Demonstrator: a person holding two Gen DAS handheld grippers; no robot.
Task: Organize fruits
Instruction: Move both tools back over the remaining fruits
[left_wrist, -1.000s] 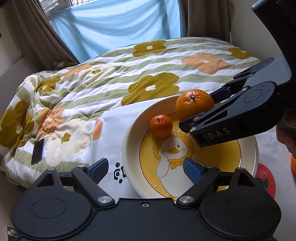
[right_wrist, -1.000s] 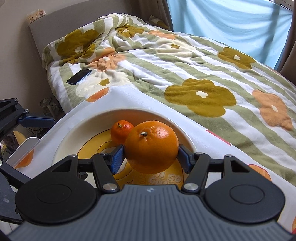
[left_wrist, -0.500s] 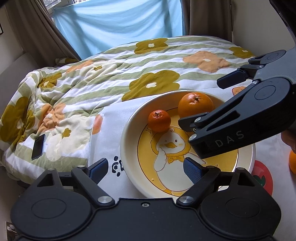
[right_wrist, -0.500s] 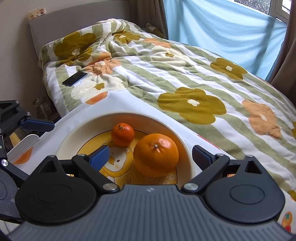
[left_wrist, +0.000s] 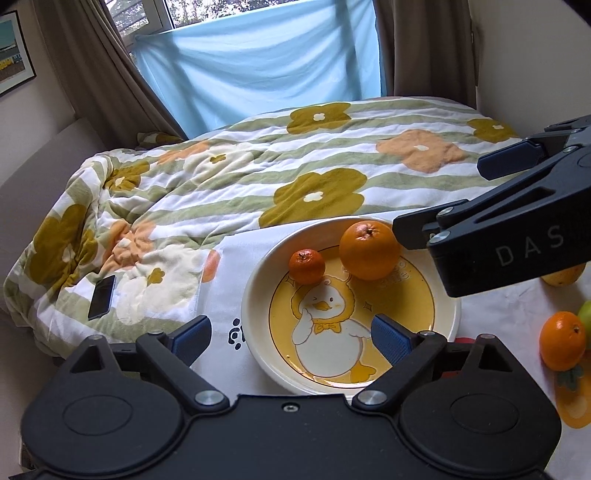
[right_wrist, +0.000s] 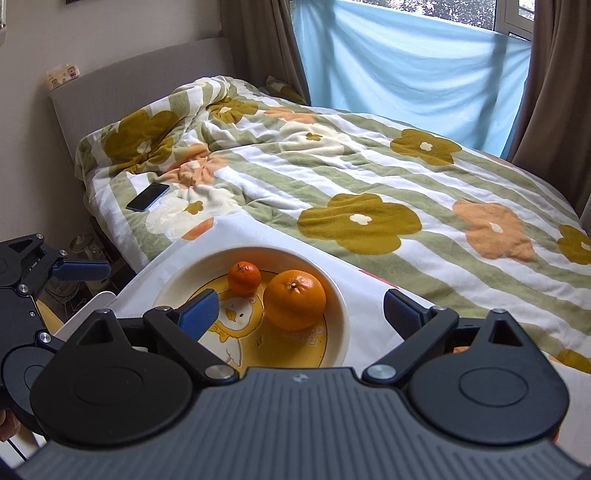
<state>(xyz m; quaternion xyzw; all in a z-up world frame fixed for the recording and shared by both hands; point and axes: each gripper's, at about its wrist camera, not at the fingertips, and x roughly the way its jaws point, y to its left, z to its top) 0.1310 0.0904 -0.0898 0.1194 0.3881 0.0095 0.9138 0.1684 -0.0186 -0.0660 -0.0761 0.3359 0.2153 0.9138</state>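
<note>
Right tongs (right_wrist: 301, 310) spread wide, blue pads clear of everything, nothing held; jaws opened within the last second, letting go of the large orange (right_wrist: 294, 304) gripped one second back. Now raised and drawn back, the orange low between the pads but untouched, resting in the bowl (right_wrist: 341, 310).

Left tongs (left_wrist: 290, 334) also wide and empty, jaws just opened a little further, hovering over the bowl's (left_wrist: 255, 295) near rim; one pad above the white cloth (left_wrist: 232, 266), the other above the bowl floor.

Bowl round, shallow, glossy cream, a cartoon duck on yellow printed inside. Just beyond the left pads, a small mandarin (left_wrist: 306, 266), dimpled and darker; right of it and almost touching, the large orange (left_wrist: 369, 249), smooth and round, stem scar up. Both against the far wall of the bowl.

Off to the right of the left tongs, on the cloth: another orange (left_wrist: 561, 339), beside it a green fruit (left_wrist: 585, 317) at the frame edge, and farther back a yellow fruit (left_wrist: 565, 275) half hidden under the right tongs.

Beyond the bowl, a soft rumpled quilt (left_wrist: 258, 166), green stripes with mustard and peach flowers. Dark phone (left_wrist: 102, 297) flat on it, far left. Farthest, pale blue fabric (left_wrist: 258, 62) across the window.
</note>
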